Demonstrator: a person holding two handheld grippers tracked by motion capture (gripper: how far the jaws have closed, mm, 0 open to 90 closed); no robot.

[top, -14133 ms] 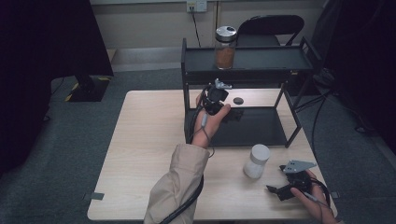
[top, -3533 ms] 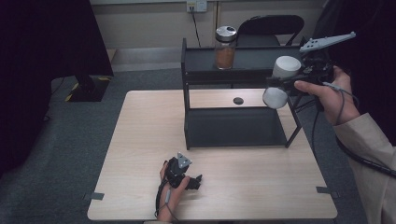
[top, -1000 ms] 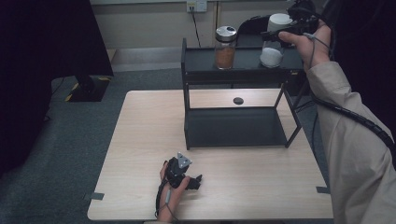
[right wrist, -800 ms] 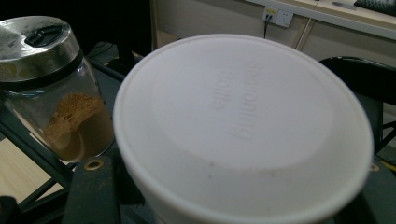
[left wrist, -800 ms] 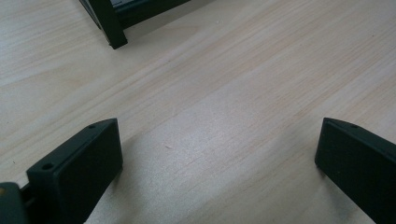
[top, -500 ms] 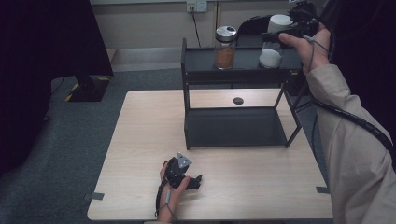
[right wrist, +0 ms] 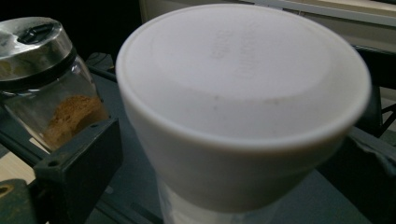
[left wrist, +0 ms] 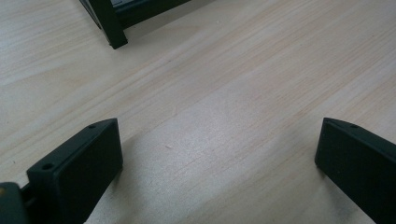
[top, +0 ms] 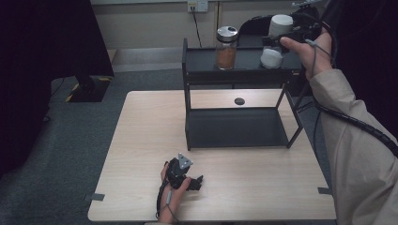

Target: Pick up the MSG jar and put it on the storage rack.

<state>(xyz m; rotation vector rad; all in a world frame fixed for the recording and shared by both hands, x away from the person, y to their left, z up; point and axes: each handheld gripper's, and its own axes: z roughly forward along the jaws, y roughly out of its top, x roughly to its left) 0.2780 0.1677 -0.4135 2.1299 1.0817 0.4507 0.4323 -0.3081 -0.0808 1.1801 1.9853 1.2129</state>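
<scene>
A white jar (top: 274, 42) with a white lid (right wrist: 243, 79) stands on the right end of the top shelf of a black rack (top: 234, 126). My right gripper (top: 284, 40) is around it. Its jaws have just been opening and now stand open, with the jar between them and the pads (right wrist: 79, 163) off its sides. My left gripper (top: 199, 180) rests on the wooden table (top: 141, 140) near the front edge. It is open, with bare wood between its jaws (left wrist: 215, 158).
A glass spice jar (top: 226, 47) with brown powder and a metal cap stands on the top shelf, left of the white jar; it also shows in the right gripper view (right wrist: 51, 93). A small black disc (top: 240, 101) lies on the table behind the rack's lower shelf.
The white jar came up from beside the rack's right end to the top shelf and has stayed there through the last second. The left gripper has not moved.
</scene>
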